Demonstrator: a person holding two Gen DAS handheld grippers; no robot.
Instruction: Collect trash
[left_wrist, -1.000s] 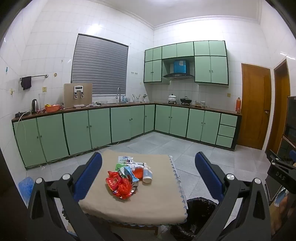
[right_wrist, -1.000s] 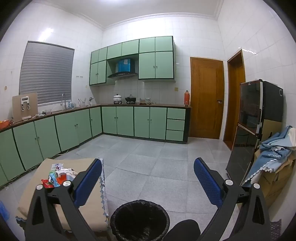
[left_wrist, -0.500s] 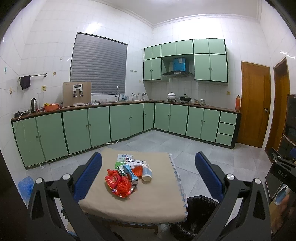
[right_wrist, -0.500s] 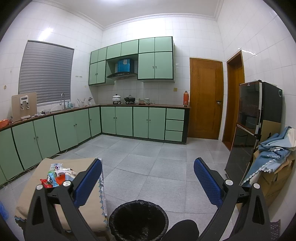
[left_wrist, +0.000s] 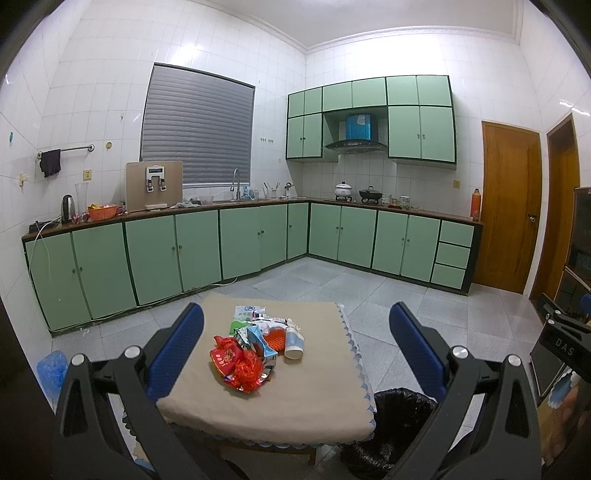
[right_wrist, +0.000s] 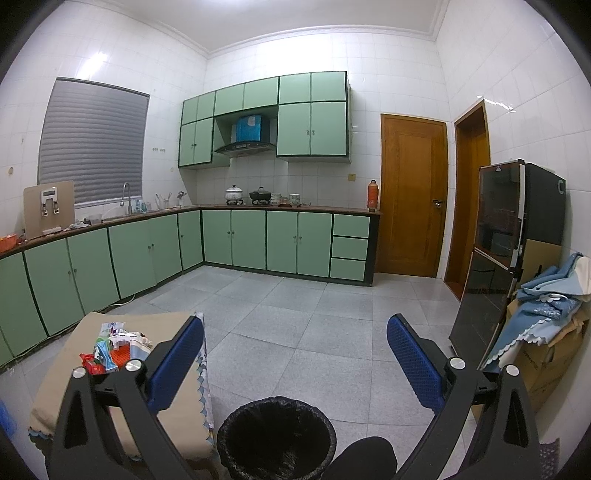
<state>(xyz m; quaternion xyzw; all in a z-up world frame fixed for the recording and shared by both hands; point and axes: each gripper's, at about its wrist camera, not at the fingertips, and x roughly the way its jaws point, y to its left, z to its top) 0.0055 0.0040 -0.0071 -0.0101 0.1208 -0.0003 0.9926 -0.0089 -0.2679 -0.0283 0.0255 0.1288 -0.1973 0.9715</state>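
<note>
Green-cabinet kitchen with white tiled walls all round. My left gripper hangs wide open over the low beige-clothed table, with the heap of crumpled red and blue wrappers dead ahead at 12. Black-lined round trash bin sits on the floor at 6 under my right gripper, also spread empty.

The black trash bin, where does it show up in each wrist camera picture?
Left wrist: black trash bin sits low right, beside the table's near right corner, partly behind the claw.
Right wrist: bin at bottom centre, table on its left.
Shared landmark: the range hood.
</note>
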